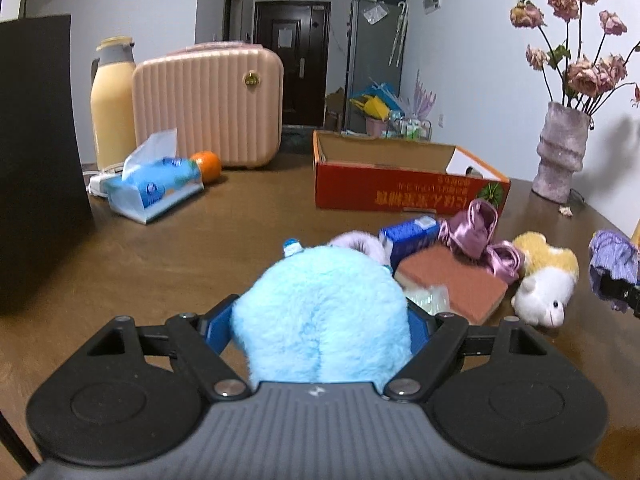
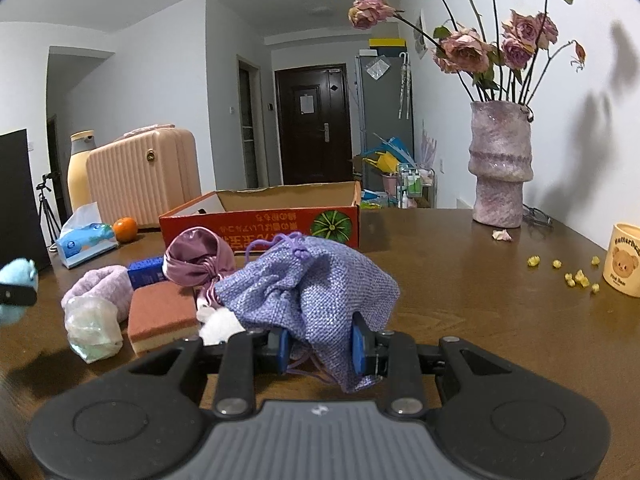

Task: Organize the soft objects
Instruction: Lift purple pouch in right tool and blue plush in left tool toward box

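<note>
Blue plush (image 1: 320, 312) fills the lower middle of the left wrist view, squeezed between the blue pads of the left gripper (image 1: 320, 326); the jaws stand wide but are closed on its fluffy body, so it is held, and it seems to be lifted off the worktop (image 1: 180, 256). In the right wrist view the right gripper (image 2: 320, 350) has its jaws pinched tight on a lilac pouch (image 2: 316, 296), whose woven cloth bunches above the pads and hangs a little below them.

Both held things belong, by my reading, in the red box (image 1: 404, 184), which sits open-topped in the upper middle of each view. From the left jaws it lies ahead and to the right, beyond the pile still on the worktop: a sponge (image 1: 452, 284), a satin scrunchie (image 1: 476, 232), a small blue carton (image 1: 408, 236), a fluffy lilac band (image 2: 100, 284), a crumpled clear bag (image 2: 92, 328) and a white-and-yellow plush (image 1: 548, 280). From the right jaws the box lies straight ahead and slightly left, its long side running across the frame, with less clutter in the way, so the right hand looks better placed to drop first.

Either load must rise over the near wall of the box before release. A vase (image 2: 500, 168) of dried roses stands to the right, well apart from that path.
</note>
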`<act>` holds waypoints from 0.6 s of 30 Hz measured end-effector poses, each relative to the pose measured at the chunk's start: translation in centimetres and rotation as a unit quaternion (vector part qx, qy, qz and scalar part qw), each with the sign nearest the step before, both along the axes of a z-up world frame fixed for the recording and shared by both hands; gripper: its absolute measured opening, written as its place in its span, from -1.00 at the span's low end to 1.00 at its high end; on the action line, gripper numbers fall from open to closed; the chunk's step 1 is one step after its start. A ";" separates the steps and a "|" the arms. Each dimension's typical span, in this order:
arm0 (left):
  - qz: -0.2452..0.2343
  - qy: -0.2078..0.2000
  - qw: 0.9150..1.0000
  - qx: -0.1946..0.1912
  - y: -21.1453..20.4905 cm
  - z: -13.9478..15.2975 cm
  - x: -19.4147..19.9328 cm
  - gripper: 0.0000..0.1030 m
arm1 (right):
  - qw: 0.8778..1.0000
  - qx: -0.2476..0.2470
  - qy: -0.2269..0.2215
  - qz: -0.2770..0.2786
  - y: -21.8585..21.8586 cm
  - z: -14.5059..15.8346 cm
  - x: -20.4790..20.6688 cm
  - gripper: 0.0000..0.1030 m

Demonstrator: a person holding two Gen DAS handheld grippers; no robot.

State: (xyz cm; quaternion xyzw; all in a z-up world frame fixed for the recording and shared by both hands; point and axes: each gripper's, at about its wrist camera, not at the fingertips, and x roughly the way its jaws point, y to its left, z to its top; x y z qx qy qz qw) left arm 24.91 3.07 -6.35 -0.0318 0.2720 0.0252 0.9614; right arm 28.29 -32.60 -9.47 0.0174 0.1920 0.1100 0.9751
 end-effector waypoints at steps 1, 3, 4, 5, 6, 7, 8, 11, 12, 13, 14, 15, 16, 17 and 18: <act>0.000 -0.004 1.000 0.001 0.0 0.3 0.1 0.59 | 1.000 -0.001 -0.001 0.001 0.1 0.1 0.1 -0.45; -0.002 -0.011 1.000 0.003 0.1 0.7 0.4 0.59 | 1.000 -0.004 -0.004 0.003 0.2 0.3 0.2 -0.45; -0.002 -0.014 1.000 0.005 0.0 0.9 0.5 0.59 | 1.000 -0.005 -0.006 0.004 0.3 0.5 0.3 -0.45; -0.003 -0.018 1.000 0.006 0.0 1.2 0.6 0.59 | 1.000 -0.006 -0.007 0.004 0.4 0.6 0.5 -0.45; -0.004 -0.021 1.000 0.007 -0.1 1.4 0.8 0.59 | 1.000 -0.007 -0.009 0.005 0.4 0.7 0.6 -0.45; -0.005 -0.025 1.000 0.007 -0.1 1.6 0.9 0.59 | 1.000 -0.008 -0.010 0.005 0.5 0.8 0.7 -0.45; -0.007 -0.029 1.000 0.007 -0.2 1.9 1.1 0.59 | 1.000 -0.009 -0.011 0.006 0.6 1.0 0.8 -0.45; -0.011 -0.039 0.999 0.008 -0.4 2.4 1.6 0.59 | 1.000 -0.012 -0.018 0.008 0.8 1.5 1.2 -0.45; -0.013 -0.042 0.999 0.009 -0.4 2.6 1.8 0.59 | 1.000 -0.013 -0.021 0.009 0.9 1.7 1.4 -0.45; -0.014 -0.044 0.999 0.009 -0.5 2.8 2.1 0.59 | 1.000 -0.014 -0.022 0.010 1.0 1.8 1.6 -0.45; -0.016 -0.046 0.999 0.009 -0.6 2.9 2.3 0.59 | 1.000 -0.014 -0.024 0.012 1.1 2.0 1.8 -0.45; -0.017 -0.048 0.999 0.009 -0.6 3.1 2.5 0.59 | 0.999 -0.016 -0.026 0.013 1.2 2.1 2.0 -0.45; -0.018 -0.050 0.999 0.009 -0.7 3.2 2.8 0.59 | 0.999 -0.016 -0.027 0.014 1.3 2.3 2.2 -0.45; -0.019 -0.052 0.998 0.009 -0.8 3.4 3.1 0.59 | 0.999 -0.017 -0.029 0.015 1.4 2.4 2.4 -0.45; -0.020 -0.054 0.998 0.009 -0.7 3.5 3.3 0.59 | 0.999 -0.018 -0.031 0.016 1.6 2.6 2.6 -0.45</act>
